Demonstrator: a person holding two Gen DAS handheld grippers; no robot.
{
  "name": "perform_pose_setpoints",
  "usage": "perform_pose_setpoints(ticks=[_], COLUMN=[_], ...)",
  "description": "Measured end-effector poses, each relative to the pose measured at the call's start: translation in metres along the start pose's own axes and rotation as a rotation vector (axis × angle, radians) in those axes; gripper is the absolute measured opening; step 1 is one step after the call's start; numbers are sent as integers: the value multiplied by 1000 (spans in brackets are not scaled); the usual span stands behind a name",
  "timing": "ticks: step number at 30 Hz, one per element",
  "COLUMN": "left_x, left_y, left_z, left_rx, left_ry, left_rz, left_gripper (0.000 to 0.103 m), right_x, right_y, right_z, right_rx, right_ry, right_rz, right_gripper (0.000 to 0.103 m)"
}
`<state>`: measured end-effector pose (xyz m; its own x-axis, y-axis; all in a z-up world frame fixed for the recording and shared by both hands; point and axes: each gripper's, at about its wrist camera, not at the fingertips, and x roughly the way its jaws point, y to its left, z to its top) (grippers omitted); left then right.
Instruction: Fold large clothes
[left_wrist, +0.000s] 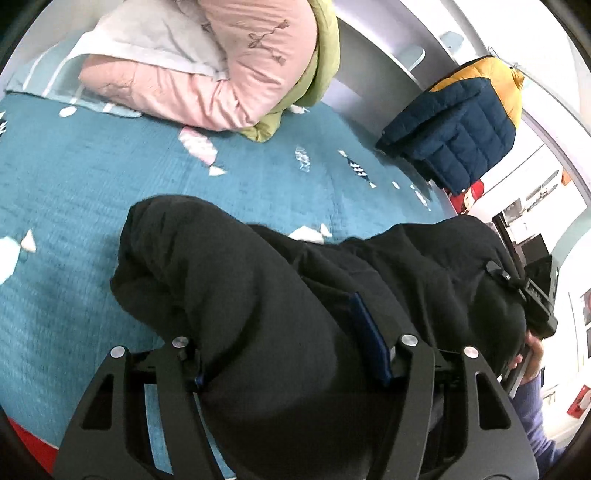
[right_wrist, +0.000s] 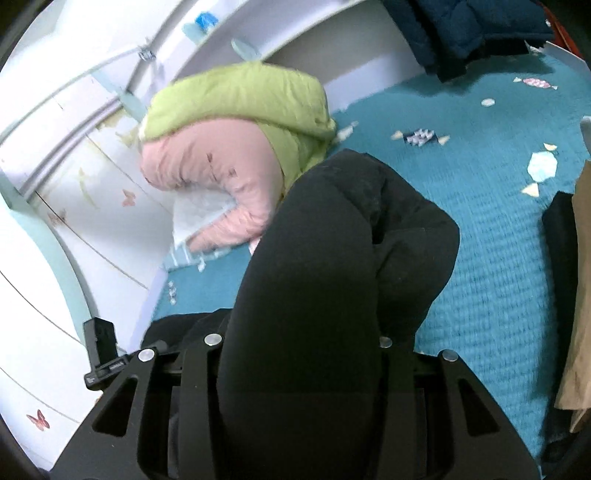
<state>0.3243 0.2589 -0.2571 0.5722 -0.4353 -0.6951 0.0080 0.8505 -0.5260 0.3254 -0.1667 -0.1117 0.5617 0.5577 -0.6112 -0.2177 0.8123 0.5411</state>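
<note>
Plainly, both grippers are clamped on one black padded garment (left_wrist: 258, 295) that is gathered up off a teal bedspread (left_wrist: 74, 206). From the left wrist camera, the left gripper (left_wrist: 293, 358) has a thick fold of the black cloth bunched between its two fingers, which press on it from both sides at a middling width; a strip of blue (left_wrist: 373, 339) shows against the right finger, probably its pad or a trim on the garment, the view being too dark to tell. The cloth humps up ahead of the jaws and drapes off to the right, where the right gripper (left_wrist: 517, 291) grips its far end, with a hand (left_wrist: 532, 354) and a lilac sleeve (left_wrist: 535, 417) behind it.

From the right wrist camera, the right gripper (right_wrist: 299, 347) is narrowed onto a fat roll of the same black garment (right_wrist: 332, 258), which rises between its fingers and folds over itself above the bedspread (right_wrist: 498, 258). The left gripper (right_wrist: 101, 354) shows as a small black block at the lower left.

A pink quilted jacket (left_wrist: 207, 74) lies on a green one (left_wrist: 325, 55) at the head of the bed, beside a white pillow (left_wrist: 147, 37). A navy and yellow puffer jacket (left_wrist: 465, 125) sits at the bed's far edge. A tan cloth (right_wrist: 580, 295) hangs at the right rim of the right camera's view
</note>
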Motion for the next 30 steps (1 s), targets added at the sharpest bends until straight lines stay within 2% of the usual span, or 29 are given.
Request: perform_pose_setpoints(ticks=[2, 3, 5, 7, 9, 10, 11, 13, 14, 17, 18, 20, 23, 27, 30], left_x=[-1, 1, 10, 23, 22, 18, 16, 16, 22, 39, 41, 35, 19, -3, -17], left_y=[-7, -8, -3, 10, 19, 23, 25, 29, 33, 53, 59, 65, 57, 43, 31], left_z=[5, 7, 7, 1, -7, -11, -16, -29, -39, -68, -75, -85, -90, -89, -85], left_rx=[30, 30, 11, -9, -44, -65, -73, -73, -71, -111, -144, -186, -141, -84, -50], left_ry=[-42, -44, -11, 55, 64, 61, 64, 89, 119, 198, 198, 161, 114, 73, 30], left_rz=[-38, -29, 31, 99, 127, 127, 126, 157, 170, 215, 211, 191, 240, 312, 357], left_gripper=[63, 63, 63, 63, 63, 65, 74, 88, 88, 88, 88, 88, 88, 88, 88], right_x=[-9, -10, -7, -1, 3, 5, 5, 3, -1, -14, -19, -24, -36, -46, -51], right_y=[-4, -5, -18, -45, -79, -97, -117, -137, -139, -129, -123, -117, -100, -73, -56], right_z=[0, 1, -4, -10, -15, -16, -17, -18, -17, -11, -9, -9, -18, -29, -36], right_rx=[-4, -9, -6, 25, 67, 104, 150, 200, 206, 152, 115, 70, 10, -85, -137], right_ry=[-31, -32, 5, 48, 69, 85, 104, 128, 127, 109, 109, 120, 123, 108, 86], right_rz=[22, 17, -64, -173, -269, -294, -326, -339, -338, -360, -387, -414, -482, -659, -717], right_gripper=[38, 38, 40, 42, 50, 60, 65, 67, 68, 69, 69, 69, 69, 69, 71])
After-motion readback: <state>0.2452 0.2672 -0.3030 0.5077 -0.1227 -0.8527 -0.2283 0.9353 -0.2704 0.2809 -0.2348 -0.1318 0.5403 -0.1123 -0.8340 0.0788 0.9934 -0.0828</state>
